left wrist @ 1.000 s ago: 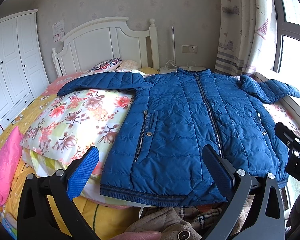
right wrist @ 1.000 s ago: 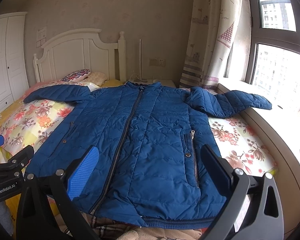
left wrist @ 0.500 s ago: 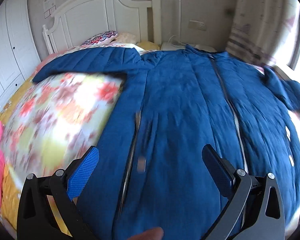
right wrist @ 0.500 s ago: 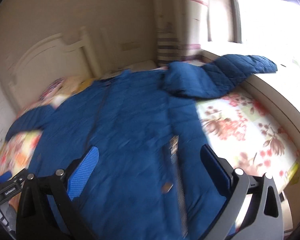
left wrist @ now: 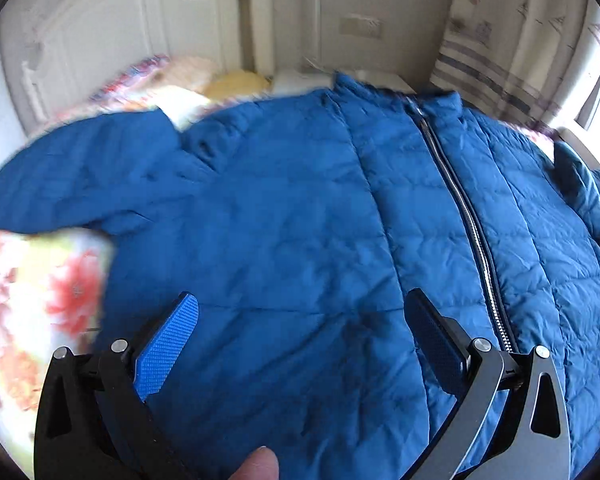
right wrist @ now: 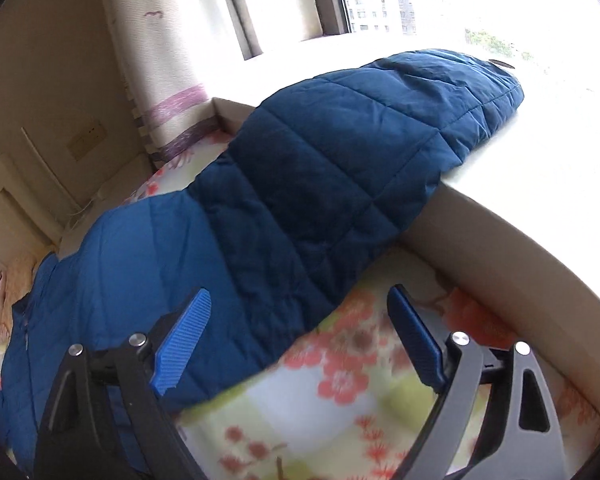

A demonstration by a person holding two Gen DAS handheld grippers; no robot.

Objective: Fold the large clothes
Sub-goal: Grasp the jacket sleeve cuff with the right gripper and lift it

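A large blue quilted jacket lies face up on the bed, zipper closed. Its left sleeve stretches out over the floral bedding. My left gripper is open and empty, hovering just above the jacket's left chest panel. In the right wrist view the jacket's right sleeve runs from the bed up onto the window sill. My right gripper is open and empty, over the lower edge of that sleeve where it meets the bedding.
Floral bedding lies left of the jacket and also shows under the sleeve. A white headboard and pillows stand behind. The window sill and its raised ledge border the bed's right side. A curtain hangs at the corner.
Both grippers have moved forward and down over the jacket. The left now hangs over the left chest, the right has swung toward the right sleeve at the sill. Both stay open.
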